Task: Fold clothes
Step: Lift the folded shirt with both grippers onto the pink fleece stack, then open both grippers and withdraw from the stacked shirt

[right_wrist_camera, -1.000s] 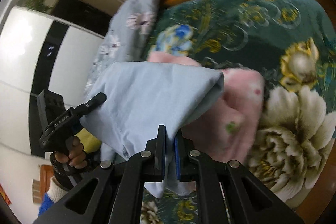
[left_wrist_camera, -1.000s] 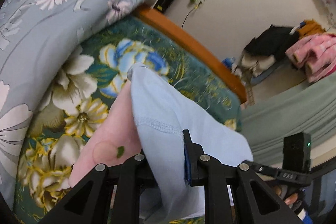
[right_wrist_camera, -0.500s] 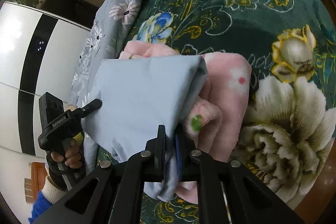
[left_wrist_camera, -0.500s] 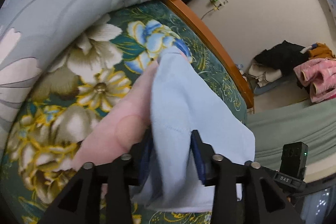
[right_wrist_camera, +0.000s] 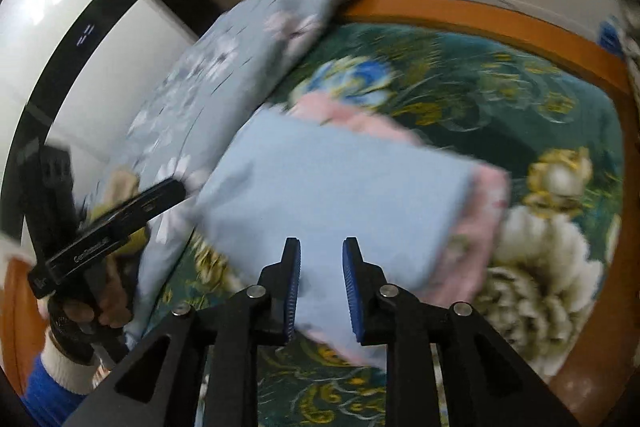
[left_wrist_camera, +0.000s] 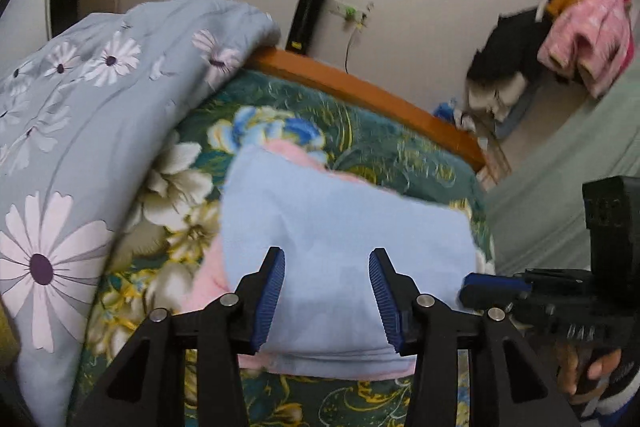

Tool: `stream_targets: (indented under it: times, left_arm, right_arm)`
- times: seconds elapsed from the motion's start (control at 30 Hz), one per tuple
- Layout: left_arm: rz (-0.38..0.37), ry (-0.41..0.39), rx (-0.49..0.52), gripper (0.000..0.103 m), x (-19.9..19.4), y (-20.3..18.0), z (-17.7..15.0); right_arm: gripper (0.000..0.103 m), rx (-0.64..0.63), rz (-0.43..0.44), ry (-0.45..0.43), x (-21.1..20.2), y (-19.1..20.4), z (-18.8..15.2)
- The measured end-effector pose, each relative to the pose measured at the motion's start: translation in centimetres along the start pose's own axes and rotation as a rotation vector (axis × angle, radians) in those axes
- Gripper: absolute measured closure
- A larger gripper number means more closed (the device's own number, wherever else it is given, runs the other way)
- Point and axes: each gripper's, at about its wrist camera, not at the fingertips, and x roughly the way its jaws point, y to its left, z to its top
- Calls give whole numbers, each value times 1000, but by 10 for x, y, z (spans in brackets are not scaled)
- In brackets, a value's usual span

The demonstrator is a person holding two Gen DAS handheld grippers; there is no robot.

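A folded light-blue garment [left_wrist_camera: 340, 227] lies flat on top of a folded pink garment [left_wrist_camera: 208, 279] on the green floral bedspread [left_wrist_camera: 384, 151]. My left gripper [left_wrist_camera: 326, 259] is open and empty, its jaws apart just over the blue garment's near edge. In the right wrist view the blue garment [right_wrist_camera: 332, 195] covers most of the pink garment [right_wrist_camera: 480, 227]. My right gripper [right_wrist_camera: 320, 247] is open and empty above the blue garment's near edge. Each gripper shows at the side of the other's view.
A grey-blue daisy quilt [left_wrist_camera: 80, 131] is heaped at the left of the bed. A wooden bed rail [left_wrist_camera: 360, 87] runs along the far side. Clothes [left_wrist_camera: 560, 39] are piled against the wall at the right. A white wardrobe [right_wrist_camera: 52, 27] stands at the left.
Both grippers have opened and let go of the blue garment, which now lies flat on the pink one. Both have drawn back toward me.
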Motion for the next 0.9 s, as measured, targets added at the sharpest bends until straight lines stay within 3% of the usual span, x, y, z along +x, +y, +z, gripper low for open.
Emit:
stream_targets:
  times: [0.17,0.33,0.53,0.63,0.73,0.77,0.83,0.9]
  left_arm:
    - [8,64,-38,55,27,9,-24]
    - [20,93,-84,55,46,20,-42]
    - [37,91,-104,55,54,18,-44]
    - [61,41,-99,55,41,9,-48]
    - [69,-48,-83,53,18,1,-61]
    - [73,-62,-88,51,14,1,-65]
    - [87,-81,-108,49,8,1,-77]
    - [102,-92,-134,46,5,3,-88]
  right_arm:
    - [81,4,-74,6,19,-9,-27]
    - [81,73,-37,26,36,-32,-51]
    - [81,147,-5,12,46,-46,-48]
    - [81,126,-37,17,49,-40,-51]
    - [80,125,-31,-47,33,-28,-62]
    - [77,130,-19,-78,27,-24,-68]
    - [61,149,-13,-120,22,-20,-82]
    - [62,169,-16,-153,20,-16,-96]
